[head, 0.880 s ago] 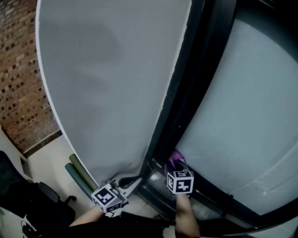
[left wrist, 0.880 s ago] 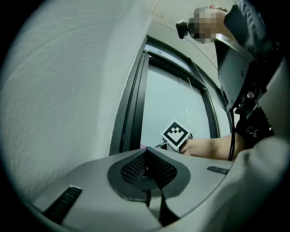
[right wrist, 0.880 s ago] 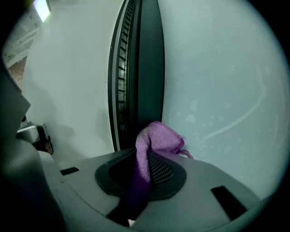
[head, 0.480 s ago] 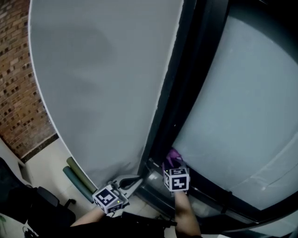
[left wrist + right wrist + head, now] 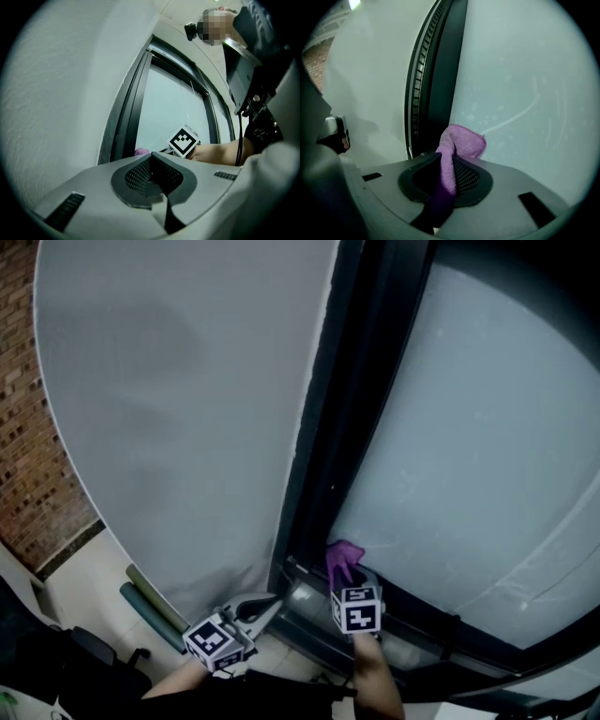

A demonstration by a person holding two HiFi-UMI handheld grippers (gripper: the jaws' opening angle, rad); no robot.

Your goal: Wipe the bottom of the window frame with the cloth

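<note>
A purple cloth (image 5: 457, 150) is pinched between the jaws of my right gripper (image 5: 447, 171), its free end bunched against the frosted pane beside the dark window frame (image 5: 440, 79). In the head view the cloth (image 5: 342, 559) sits at the bottom corner of the frame (image 5: 323, 484), just past the right gripper (image 5: 349, 579). My left gripper (image 5: 267, 603) hangs low in front of the white wall (image 5: 187, 409), jaws together with nothing between them. The left gripper view shows the right gripper's marker cube (image 5: 183, 139) and a sliver of the cloth (image 5: 140, 152).
A brick wall (image 5: 28, 456) stands at far left. Two green rolled tubes (image 5: 150, 601) lean at the wall's foot. A black chair (image 5: 66, 662) is at lower left. The frosted pane (image 5: 478, 456) fills the right side, with the dark sill rail (image 5: 441, 634) below it.
The right gripper and cloth have shifted slightly left and up along the frame's bottom corner. The head view has swung, sliding the wall and frame leftward. The left gripper has barely moved.
</note>
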